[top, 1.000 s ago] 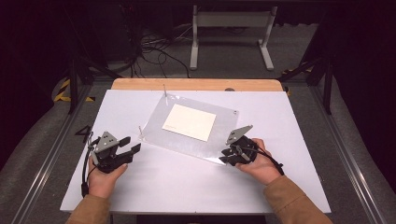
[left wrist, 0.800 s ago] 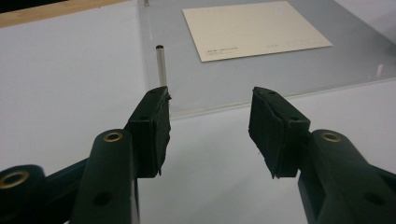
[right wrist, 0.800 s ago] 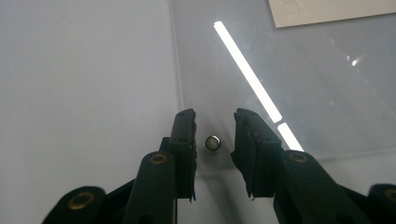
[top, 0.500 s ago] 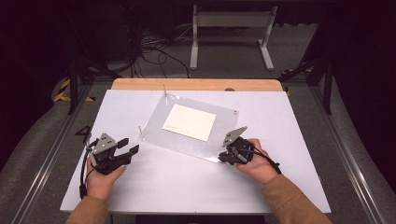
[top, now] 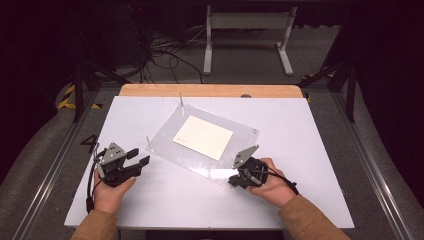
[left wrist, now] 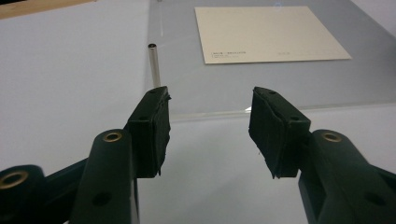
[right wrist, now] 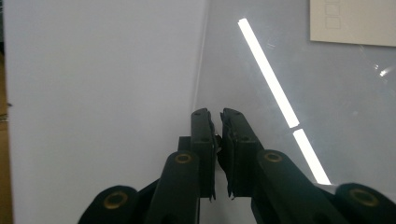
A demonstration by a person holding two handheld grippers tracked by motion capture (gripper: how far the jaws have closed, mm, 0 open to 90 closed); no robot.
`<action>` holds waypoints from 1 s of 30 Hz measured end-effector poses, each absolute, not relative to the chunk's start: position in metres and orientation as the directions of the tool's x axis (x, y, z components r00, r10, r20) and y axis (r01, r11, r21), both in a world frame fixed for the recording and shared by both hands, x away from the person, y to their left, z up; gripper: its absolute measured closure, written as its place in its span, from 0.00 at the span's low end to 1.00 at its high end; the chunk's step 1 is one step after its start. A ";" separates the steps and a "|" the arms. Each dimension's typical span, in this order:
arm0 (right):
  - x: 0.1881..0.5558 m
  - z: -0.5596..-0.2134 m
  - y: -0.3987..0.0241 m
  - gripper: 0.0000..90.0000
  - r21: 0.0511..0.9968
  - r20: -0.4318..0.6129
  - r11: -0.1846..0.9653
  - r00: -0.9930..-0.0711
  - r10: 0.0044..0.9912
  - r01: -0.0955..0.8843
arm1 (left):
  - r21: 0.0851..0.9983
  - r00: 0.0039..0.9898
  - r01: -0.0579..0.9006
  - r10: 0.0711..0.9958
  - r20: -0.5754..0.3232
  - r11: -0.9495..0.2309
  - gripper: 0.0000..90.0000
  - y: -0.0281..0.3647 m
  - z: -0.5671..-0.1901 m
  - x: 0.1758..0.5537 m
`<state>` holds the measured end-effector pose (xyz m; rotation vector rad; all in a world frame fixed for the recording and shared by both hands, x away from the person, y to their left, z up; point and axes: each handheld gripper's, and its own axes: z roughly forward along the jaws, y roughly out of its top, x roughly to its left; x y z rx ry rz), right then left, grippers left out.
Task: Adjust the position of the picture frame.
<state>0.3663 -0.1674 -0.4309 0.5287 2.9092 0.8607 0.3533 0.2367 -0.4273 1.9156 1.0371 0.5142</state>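
on the white table (top: 150, 200), the left gripper (top: 141, 161) hovers spread and empty, just short of the clear acrylic sheet (top: 170, 132) over a cream card (top: 203, 137). its thin standoff post (left wrist: 154, 65) reads clearly in the left gripper view. the right gripper (top: 233, 180) has just been closing, pinching the sheet's near edge; the contact itself is hard to make out.

No readable writing
The cream sheet (left wrist: 268, 32) under the clear plate, at the upper right of the left gripper view, bears a tiny print line near its lower left corner, too small to read.
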 end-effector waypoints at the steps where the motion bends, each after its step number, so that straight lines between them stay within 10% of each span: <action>1: 0.362 -0.431 -0.164 0.92 0.536 0.036 0.789 -0.942 0.333 0.300 | 0.844 0.568 0.464 0.821 -0.050 -0.270 0.53 0.236 -0.428 0.353; 24: 0.300 -0.434 -0.108 0.88 0.549 0.146 0.781 -0.954 0.260 0.297 | 0.822 0.584 0.481 0.811 -0.041 -0.305 0.54 0.229 -0.432 0.356; 30: 0.324 -0.417 -0.140 0.80 0.655 0.111 0.677 -0.928 0.354 0.337 | 0.800 0.558 0.515 0.829 -0.040 -0.308 0.73 0.233 -0.440 0.358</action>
